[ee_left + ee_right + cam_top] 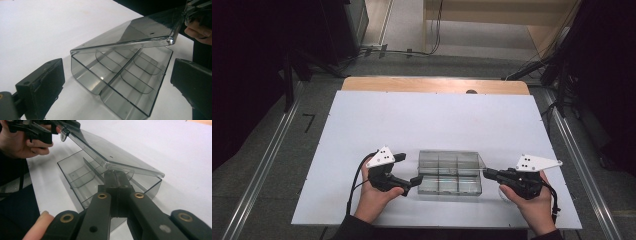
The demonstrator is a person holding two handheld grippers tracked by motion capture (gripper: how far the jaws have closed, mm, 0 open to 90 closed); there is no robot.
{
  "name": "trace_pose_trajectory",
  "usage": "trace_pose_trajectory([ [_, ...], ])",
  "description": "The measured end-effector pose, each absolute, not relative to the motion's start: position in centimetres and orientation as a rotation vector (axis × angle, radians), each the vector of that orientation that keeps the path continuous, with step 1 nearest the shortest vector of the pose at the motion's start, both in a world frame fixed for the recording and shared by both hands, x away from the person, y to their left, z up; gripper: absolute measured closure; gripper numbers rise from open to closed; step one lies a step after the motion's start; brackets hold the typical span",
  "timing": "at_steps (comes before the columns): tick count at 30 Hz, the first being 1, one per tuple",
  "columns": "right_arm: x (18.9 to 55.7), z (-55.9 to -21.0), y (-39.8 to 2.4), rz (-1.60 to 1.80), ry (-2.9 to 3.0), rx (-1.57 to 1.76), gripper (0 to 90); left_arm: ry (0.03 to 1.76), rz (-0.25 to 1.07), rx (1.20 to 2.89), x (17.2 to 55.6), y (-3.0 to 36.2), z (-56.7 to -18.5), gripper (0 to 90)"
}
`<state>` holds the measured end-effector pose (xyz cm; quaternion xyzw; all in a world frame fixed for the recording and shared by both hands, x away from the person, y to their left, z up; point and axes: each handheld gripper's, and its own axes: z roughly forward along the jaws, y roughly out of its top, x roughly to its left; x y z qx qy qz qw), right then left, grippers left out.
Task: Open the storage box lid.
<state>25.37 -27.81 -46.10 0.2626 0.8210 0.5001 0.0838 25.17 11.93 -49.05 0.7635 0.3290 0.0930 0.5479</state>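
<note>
A: Where's the clear compartment box point(450, 173)?
B: On the white table point(362, 125), near its front edge, lid point(140, 32) tilted half up.
A: The right gripper point(116, 178)?
B: At the box's right end, jaws shut on the lid's edge.
A: And the left gripper point(408, 170)?
B: Just beside the box's left end, jaws spread wide, gripping nothing.

White table point(362, 125); clear compartment box point(449, 182) on it near front edge, lid raised.
</note>
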Motion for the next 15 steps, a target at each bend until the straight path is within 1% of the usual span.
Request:
trace_pose_trajectory([
  [5, 25.7, -45.8, -27.9, 1.499, 2.436, 0.79, 88.1, 0.771, 0.207, 1.803, 26.2, 11.4, -49.0, 0.3],
  [9, 26.0, -45.5, -27.8, 1.502, 2.429, 0.793, 88.1, 0.757, 0.224, 1.795, 26.8, 10.9, -48.7, 3.9],
  [11, 26.1, -45.4, -27.7, 1.484, 2.418, 0.796, 88.0, 0.754, 0.236, 1.799, 27.2, 10.7, -48.6, 7.3],
  [12, 26.2, -45.2, -27.6, 1.469, 2.408, 0.804, 88.0, 0.76, 0.245, 1.801, 27.3, 10.6, -48.6, 12.5],
  [13, 26.2, -45.2, -27.6, 1.469, 2.408, 0.804, 88.0, 0.769, 0.253, 1.803, 27.5, 10.5, -48.5, 12.5],
  [15, 26.3, -45.2, -27.6, 1.476, 2.403, 0.81, 88.0, 0.765, 0.238, 1.789, 27.7, 10.4, -48.6, 18.9],
])
